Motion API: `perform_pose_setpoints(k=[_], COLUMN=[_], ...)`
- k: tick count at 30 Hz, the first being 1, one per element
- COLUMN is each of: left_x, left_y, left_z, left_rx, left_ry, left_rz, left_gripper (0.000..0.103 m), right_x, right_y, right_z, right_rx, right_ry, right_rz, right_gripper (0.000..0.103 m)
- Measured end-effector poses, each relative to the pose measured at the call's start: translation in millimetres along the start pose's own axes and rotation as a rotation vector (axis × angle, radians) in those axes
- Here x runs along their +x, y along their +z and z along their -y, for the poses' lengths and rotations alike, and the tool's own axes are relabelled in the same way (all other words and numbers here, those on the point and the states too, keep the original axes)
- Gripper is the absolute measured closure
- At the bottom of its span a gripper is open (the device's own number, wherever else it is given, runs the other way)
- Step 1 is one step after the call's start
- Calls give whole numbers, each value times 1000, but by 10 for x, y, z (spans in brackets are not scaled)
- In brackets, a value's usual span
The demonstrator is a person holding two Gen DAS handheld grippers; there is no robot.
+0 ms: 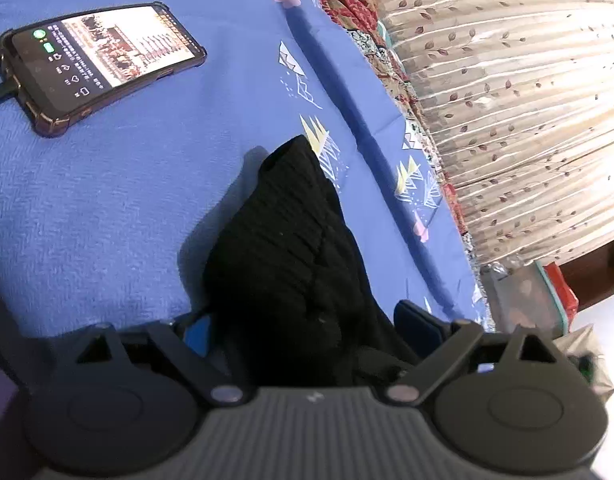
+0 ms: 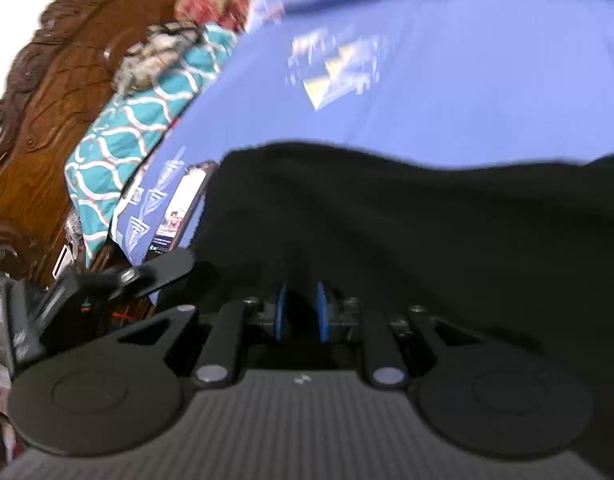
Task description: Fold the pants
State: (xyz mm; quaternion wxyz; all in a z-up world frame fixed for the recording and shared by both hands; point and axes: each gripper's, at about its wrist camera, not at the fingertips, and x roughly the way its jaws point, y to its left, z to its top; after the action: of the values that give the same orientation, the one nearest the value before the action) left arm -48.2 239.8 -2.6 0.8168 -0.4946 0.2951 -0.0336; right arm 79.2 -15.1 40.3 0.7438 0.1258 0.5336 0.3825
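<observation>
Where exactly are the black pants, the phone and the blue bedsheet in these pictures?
black pants [image 1: 283,248], left wrist view, on the ribbed middle of the bunched cloth.
phone [image 1: 107,60], left wrist view, on the middle of its lit screen.
blue bedsheet [image 1: 87,208], left wrist view, on a bare patch below the phone.

Both wrist cams close, angled down at blue bedsheet [image 1: 107,208]; shared: black pants [image 2: 387,220], phone [image 1: 99,60].
</observation>
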Motion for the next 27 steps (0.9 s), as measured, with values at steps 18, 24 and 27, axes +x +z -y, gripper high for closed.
perform_pose_setpoints(k=[18, 24, 27], left_x=[66, 198, 240], left_y=[-115, -376, -485], left_z=[507, 951, 1027], left_rx=[327, 519, 549], left_ry=[-38, -80, -103], left_rz=[46, 12, -13], left_gripper=[74, 75, 75], right_x=[-110, -356, -605], right_y=[-242, -282, -373], right_z=[447, 480, 660], right_rx=[397, 342, 368], right_ry=[147, 134, 107], right_rz=[4, 54, 100], right_gripper=[103, 94, 91])
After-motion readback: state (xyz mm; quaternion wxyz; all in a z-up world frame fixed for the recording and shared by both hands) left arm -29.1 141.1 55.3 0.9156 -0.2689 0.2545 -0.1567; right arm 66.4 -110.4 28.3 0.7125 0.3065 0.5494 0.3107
